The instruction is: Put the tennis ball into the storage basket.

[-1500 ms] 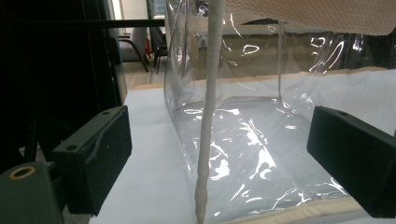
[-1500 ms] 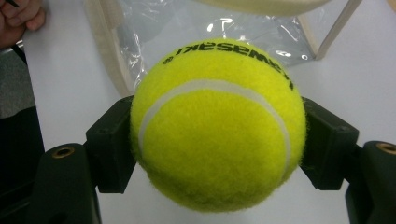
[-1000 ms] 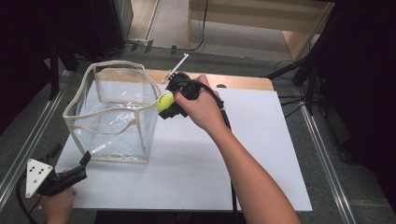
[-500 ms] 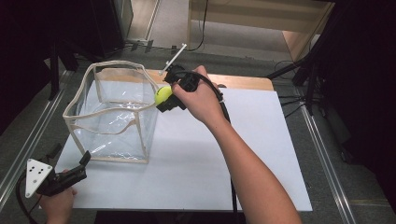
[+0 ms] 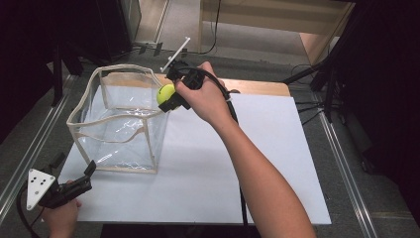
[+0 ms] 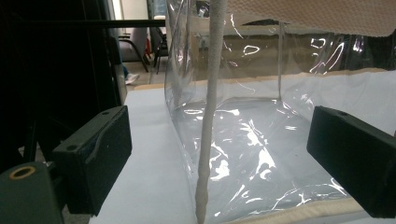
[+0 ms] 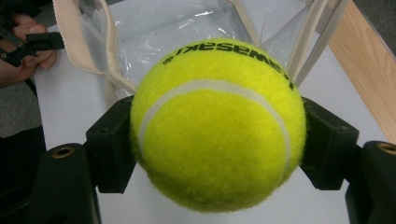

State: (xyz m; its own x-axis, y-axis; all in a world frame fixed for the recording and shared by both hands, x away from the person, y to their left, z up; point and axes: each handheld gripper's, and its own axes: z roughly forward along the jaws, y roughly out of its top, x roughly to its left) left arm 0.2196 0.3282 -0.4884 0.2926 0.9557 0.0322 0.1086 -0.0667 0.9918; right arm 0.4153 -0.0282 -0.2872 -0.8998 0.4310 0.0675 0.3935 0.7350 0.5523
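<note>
I am lifting the tennis ball (image 5: pixel 165 92), clenched in my right gripper (image 5: pixel 170 97), up over the clear bag (image 5: pixel 119 124)'s rim (left gripper (image 5: pixel 85 174) waiting agape beside its corner), nearing the drop.

The right tool (image 5: pixel 171 99), clamped on the tennis ball (image 5: pixel 165 93), has risen from beside the near wall of the clear plastic bag (image 5: pixel 119 134). The ball now sits level with the bag's upper right rim, closer to the opening.

High view looks down from above; both gripper views sit close — all share the clear bag (image 5: pixel 119 124).
</note>
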